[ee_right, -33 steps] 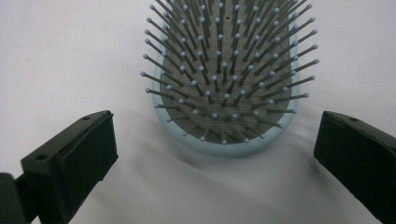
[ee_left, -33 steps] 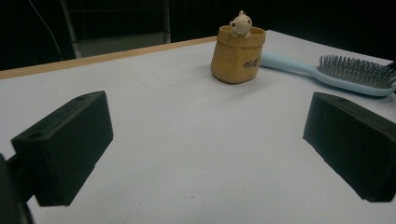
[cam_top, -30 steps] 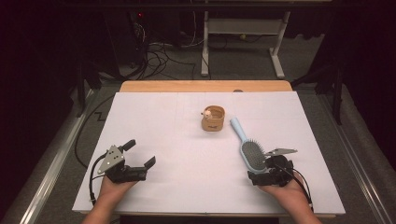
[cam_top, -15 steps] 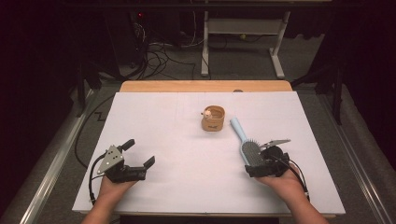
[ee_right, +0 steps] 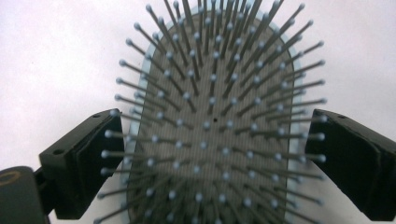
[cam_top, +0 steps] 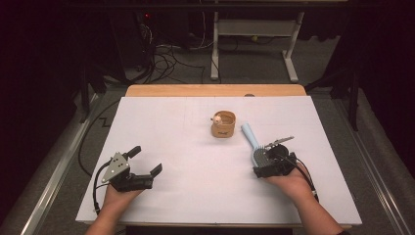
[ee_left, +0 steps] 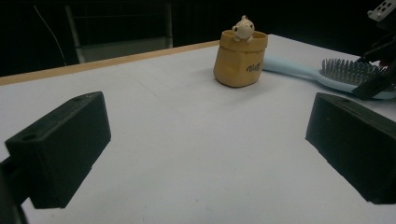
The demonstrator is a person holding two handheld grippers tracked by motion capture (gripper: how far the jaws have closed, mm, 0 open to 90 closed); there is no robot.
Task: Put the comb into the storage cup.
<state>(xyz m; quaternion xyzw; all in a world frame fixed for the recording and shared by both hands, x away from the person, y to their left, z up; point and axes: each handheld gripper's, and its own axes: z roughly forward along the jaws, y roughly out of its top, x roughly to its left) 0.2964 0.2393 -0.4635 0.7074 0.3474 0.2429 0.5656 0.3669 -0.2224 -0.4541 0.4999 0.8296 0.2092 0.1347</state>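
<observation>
High view looks down the table; gripper views sit low, sharing the hairbrush (ee_right: 215,116)

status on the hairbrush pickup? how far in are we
Done: right gripper is lined up over the hairbrush head, one jaw on each side. In hand: jaws just started closing, no clamp yet; brush lies flat on the table. Left: grip and lift. Left gripper sits open, idle.

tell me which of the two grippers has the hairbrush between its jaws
The right gripper: its jaws straddle the head of the hairbrush. The left gripper has only bare table between its jaws.
</observation>
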